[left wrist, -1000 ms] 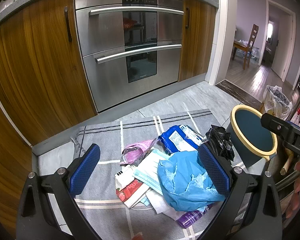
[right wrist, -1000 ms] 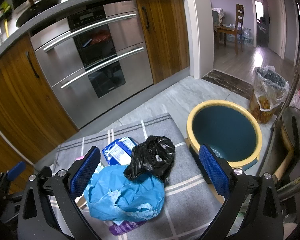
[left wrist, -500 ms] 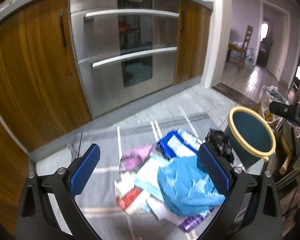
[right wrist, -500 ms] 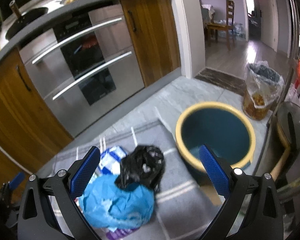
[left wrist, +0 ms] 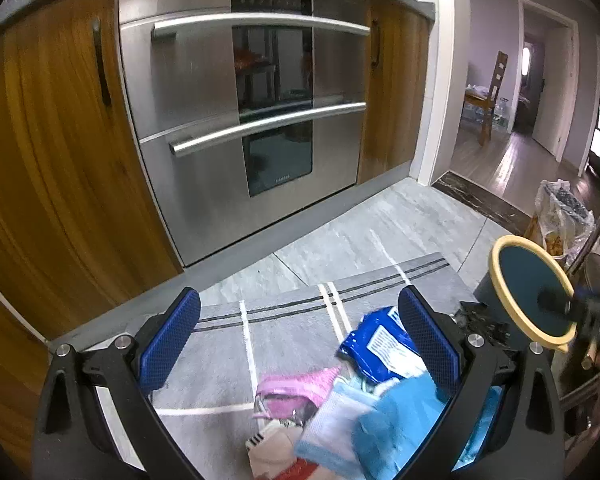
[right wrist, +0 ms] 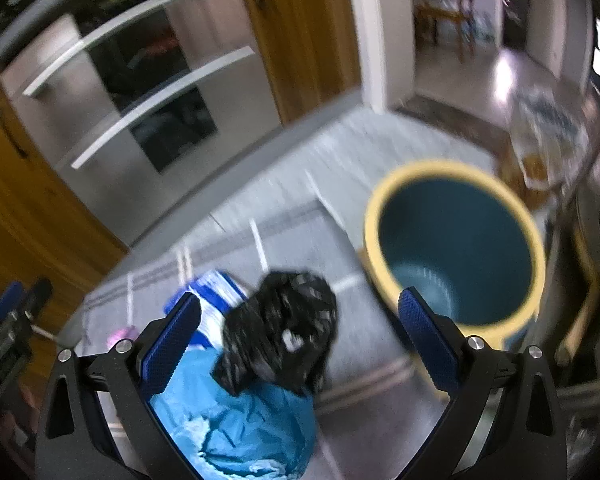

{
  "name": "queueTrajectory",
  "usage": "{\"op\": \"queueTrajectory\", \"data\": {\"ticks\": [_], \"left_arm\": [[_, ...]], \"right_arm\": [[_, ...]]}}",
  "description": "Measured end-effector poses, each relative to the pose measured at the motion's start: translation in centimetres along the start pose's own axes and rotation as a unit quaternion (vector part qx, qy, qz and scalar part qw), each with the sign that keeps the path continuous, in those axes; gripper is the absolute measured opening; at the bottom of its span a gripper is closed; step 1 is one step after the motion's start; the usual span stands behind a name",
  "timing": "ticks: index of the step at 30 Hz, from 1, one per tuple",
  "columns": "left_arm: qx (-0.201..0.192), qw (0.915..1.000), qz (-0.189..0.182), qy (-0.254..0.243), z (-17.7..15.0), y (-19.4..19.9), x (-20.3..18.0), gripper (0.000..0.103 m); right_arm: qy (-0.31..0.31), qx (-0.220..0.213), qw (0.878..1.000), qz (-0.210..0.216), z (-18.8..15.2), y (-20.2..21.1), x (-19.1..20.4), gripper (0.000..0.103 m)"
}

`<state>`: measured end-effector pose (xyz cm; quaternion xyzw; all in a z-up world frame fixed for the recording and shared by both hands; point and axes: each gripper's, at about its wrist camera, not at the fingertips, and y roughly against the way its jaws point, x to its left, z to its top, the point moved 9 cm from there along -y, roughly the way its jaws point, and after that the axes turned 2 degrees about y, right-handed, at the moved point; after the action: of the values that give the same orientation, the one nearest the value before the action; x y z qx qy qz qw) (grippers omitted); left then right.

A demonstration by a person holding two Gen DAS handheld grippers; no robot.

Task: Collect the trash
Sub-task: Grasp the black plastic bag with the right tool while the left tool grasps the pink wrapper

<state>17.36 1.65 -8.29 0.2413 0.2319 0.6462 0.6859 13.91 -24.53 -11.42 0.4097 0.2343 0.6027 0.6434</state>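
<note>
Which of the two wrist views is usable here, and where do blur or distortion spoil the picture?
Left wrist view: mostly sharp, oven crisp, fisheye bending the cabinets; only the trash pile at the bottom edge smears. Right wrist view: motion blur throughout, soft on the bin and black bag; only the right gripper stays sharp, jaws open.

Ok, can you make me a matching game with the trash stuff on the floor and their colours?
Things:
1. crumpled bag
2. bin rim
3. wrapper
4. mat

Colours:
a. pink
b. grey with white stripes
c. black
d. yellow

Pairs: 1-c, 2-d, 3-a, 4-b
</note>
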Motion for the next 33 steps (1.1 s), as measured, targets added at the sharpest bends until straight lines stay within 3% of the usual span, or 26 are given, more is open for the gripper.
{"op": "queueTrajectory", "data": {"ticks": [3, 9, 12, 16, 18, 19, 21, 23, 28, 33], "left_arm": [[0.022, 0.9998, -0.002, 0.002, -0.6, -2.2, 0.2, 0.098], [0.051, 0.9976, -0.012, 0.045, -2.0, -4.3, 1.4, 0.097], [0.073, 0.9960, -0.028, 0.045, -3.6, -4.9, 0.8, 0.096], [0.094, 0.9950, -0.031, -0.012, -6.3, -5.1, -1.0, 0.092], [0.111, 0.9920, -0.030, -0.053, -7.7, -5.8, -1.9, 0.083], [0.123, 0.9896, -0.024, -0.071, -8.3, -6.4, -2.1, 0.073], [0.137, 0.9868, -0.015, -0.085, -9.1, -7.1, -2.1, 0.061], [0.144, 0.9856, -0.008, -0.089, -9.4, -7.5, -1.8, 0.041], [0.141, 0.9856, 0.005, -0.093, -9.3, -7.4, -1.2, 0.022], [0.101, 0.9914, 0.010, -0.082, -7.0, -5.7, -0.9, 0.018]], "right_arm": [[-0.008, 0.022, 1.000, 0.007, -1.1, -1.5, 0.5, 0.097], [0.066, 0.037, 0.997, 0.019, -2.6, -3.2, 3.3, 0.094], [0.071, 0.054, 0.996, 0.017, -2.7, -4.2, 3.6, 0.077], [0.064, 0.081, 0.995, 0.017, -3.3, -5.3, 3.5, 0.062], [0.070, 0.091, 0.993, 0.014, -3.6, -5.7, 3.6, 0.050], [0.073, 0.094, 0.993, 0.012, -3.7, -5.9, 3.6, 0.037], [0.080, 0.099, 0.992, 0.012, -4.0, -6.0, 3.7, 0.030], [0.085, 0.092, 0.992, 0.014, -4.0, -5.6, 3.9, 0.021], [0.084, 0.072, 0.994, 0.012, -3.1, -4.4, 3.7, 0.018], [0.073, 0.047, 0.996, 0.018, -1.8, -2.8, 3.6, 0.016]]}}
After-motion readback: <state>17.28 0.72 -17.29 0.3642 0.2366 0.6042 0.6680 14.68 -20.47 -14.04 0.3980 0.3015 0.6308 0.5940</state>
